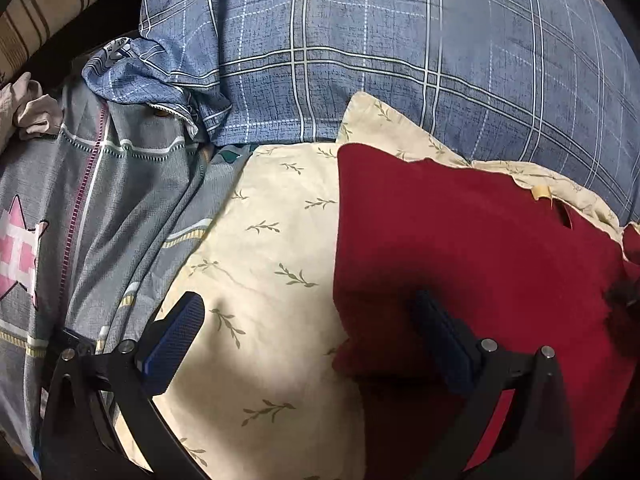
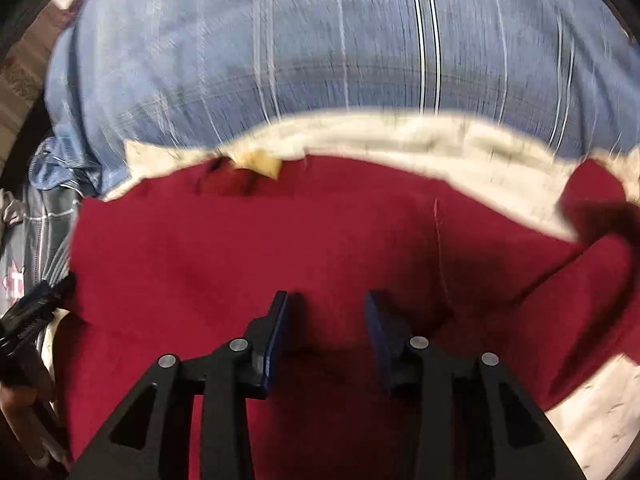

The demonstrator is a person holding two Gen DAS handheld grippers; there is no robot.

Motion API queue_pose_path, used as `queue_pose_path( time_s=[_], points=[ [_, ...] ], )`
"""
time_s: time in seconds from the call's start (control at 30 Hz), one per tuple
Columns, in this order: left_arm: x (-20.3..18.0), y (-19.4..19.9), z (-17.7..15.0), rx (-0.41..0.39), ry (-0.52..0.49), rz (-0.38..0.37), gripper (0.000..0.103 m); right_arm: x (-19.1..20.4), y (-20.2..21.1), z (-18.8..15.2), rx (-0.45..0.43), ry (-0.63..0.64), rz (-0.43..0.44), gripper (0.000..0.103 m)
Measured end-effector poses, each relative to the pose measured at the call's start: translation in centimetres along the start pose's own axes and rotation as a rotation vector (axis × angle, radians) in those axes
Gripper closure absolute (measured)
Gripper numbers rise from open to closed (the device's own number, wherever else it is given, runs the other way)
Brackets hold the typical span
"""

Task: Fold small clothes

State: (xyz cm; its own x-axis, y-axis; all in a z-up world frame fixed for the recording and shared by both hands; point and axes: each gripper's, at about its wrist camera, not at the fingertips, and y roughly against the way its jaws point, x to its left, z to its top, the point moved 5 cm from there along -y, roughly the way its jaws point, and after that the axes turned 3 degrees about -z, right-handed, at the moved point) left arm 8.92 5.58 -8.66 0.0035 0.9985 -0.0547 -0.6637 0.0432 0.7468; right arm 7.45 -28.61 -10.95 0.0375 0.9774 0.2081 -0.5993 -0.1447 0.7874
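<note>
A dark red garment (image 1: pixel 480 248) lies spread on a cream leaf-print cloth (image 1: pixel 260 240), with a yellow label (image 1: pixel 541 191) at its far edge. My left gripper (image 1: pixel 306 300) stands wide open at the garment's left edge: one pad hangs over the cream cloth, the other over the red fabric. The right wrist view is blurred. There my right gripper (image 2: pixel 327 298) hovers over the middle of the red garment (image 2: pixel 240 248), its pads apart with nothing between them. The label (image 2: pixel 260 166) shows at the far hem, and a red flap (image 2: pixel 592 200) sticks out at the right.
A blue plaid pillow or duvet (image 1: pixel 380 48) rises behind the garment. A grey quilt with a pink star (image 1: pixel 80 220) lies to the left, with a crumpled beige cloth (image 1: pixel 32 112) and striped fabric (image 1: pixel 48 4) beyond. Cream cloth (image 2: pixel 600 408) shows at the near right.
</note>
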Motion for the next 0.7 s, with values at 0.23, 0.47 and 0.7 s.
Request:
queue_pose_path(
  time_s=[0.23,0.47,0.7],
  points=[
    [-0.1,1.3,0.1,-0.025,0.004,-0.022,0.000,-9.7,11.0,1.6,-0.239,-0.187,-0.148,0.024],
    [-0.2,1.2,0.1,-0.025,0.002,-0.012,0.000,-17.6,4.9,7.7,0.013,-0.202,-0.341,0.009],
    [-0.4,0.5,0.1,-0.009,-0.009,-0.010,0.000,-18.5,-4.9,5.6,0.363,-0.033,-0.435,0.052]
  ],
)
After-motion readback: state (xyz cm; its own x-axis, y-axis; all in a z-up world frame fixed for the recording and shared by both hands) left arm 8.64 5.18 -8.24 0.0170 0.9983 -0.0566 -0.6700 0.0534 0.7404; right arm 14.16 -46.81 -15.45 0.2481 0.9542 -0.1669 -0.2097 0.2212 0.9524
